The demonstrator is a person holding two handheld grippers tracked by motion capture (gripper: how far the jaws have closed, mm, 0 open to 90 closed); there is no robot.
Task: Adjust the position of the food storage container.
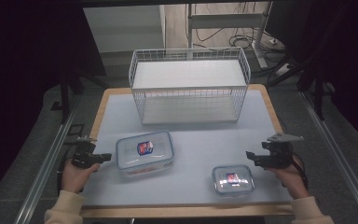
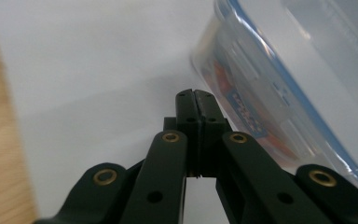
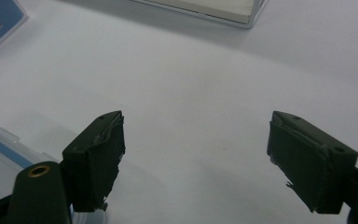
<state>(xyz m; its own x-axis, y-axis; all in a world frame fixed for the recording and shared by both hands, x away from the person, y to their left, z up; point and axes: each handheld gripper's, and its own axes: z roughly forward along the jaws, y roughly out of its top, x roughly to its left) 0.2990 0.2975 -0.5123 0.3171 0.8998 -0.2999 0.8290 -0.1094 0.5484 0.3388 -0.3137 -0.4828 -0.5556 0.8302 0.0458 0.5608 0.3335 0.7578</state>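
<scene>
A large clear food box with a blue-trimmed lid [image 1: 145,151] lies left of centre on the white mat. My left gripper [image 1: 107,157] sits just off its left side, jaws shut with nothing between them; in the left gripper view its tips [image 2: 196,95] are close beside the box wall [image 2: 279,93]. A smaller box of the same kind [image 1: 233,179] lies at the front right. My right gripper [image 1: 251,156] hovers above and right of it, open and empty; its fingertips [image 3: 100,154] stand wide apart over bare mat, the small box's edge [image 3: 0,149] at the lower left.
A white wire basket rack [image 1: 189,86] stands at the back of the mat [image 1: 191,140]. The wooden table edge [image 1: 186,211] runs along the front. A floor with cables and metal frames lies beyond the table.
</scene>
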